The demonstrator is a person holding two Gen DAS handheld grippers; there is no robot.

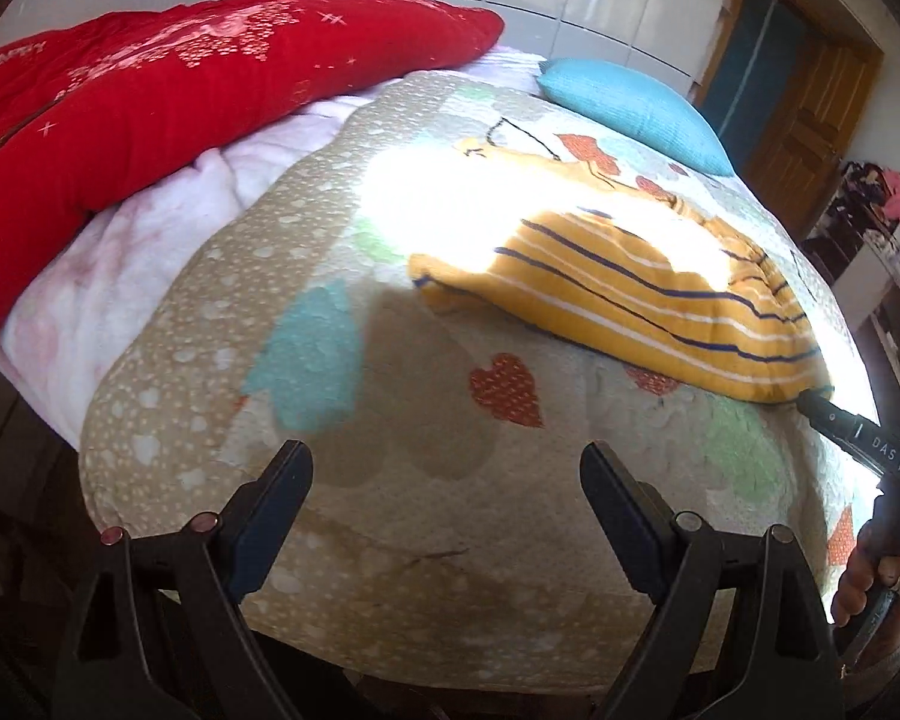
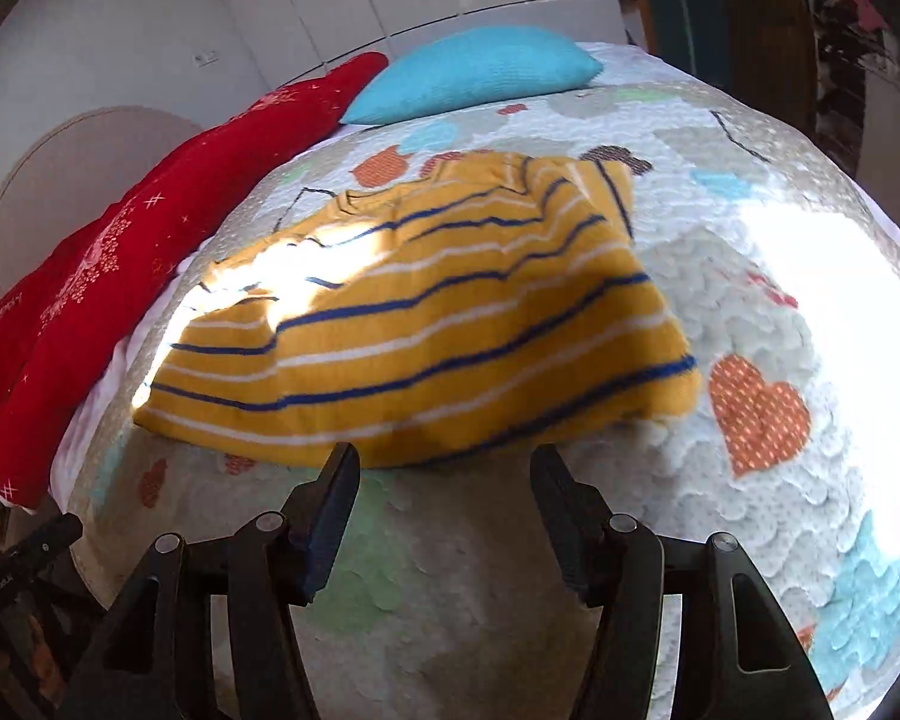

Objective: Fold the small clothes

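Apparently mid-fold: striped garment (image 2: 426,324) lies doubled on the bed (image 2: 750,276).
Left gripper (image 1: 447,468) and right gripper (image 2: 444,474) both released, empty; further folds likely remain.

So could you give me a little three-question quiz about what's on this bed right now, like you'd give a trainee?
1. True or false: the left gripper is clamped on the striped top.
2. Multiple choice: which cushion lies at the far end of the quilt? A. green B. blue C. black
3. Fill in: the right gripper hovers at the near edge of the striped ____.

Key
1. False; its jaws are open over bare quilt.
2. B, the blue cushion, beside the red pillow.
3. Top; its jaws are open, holding nothing.
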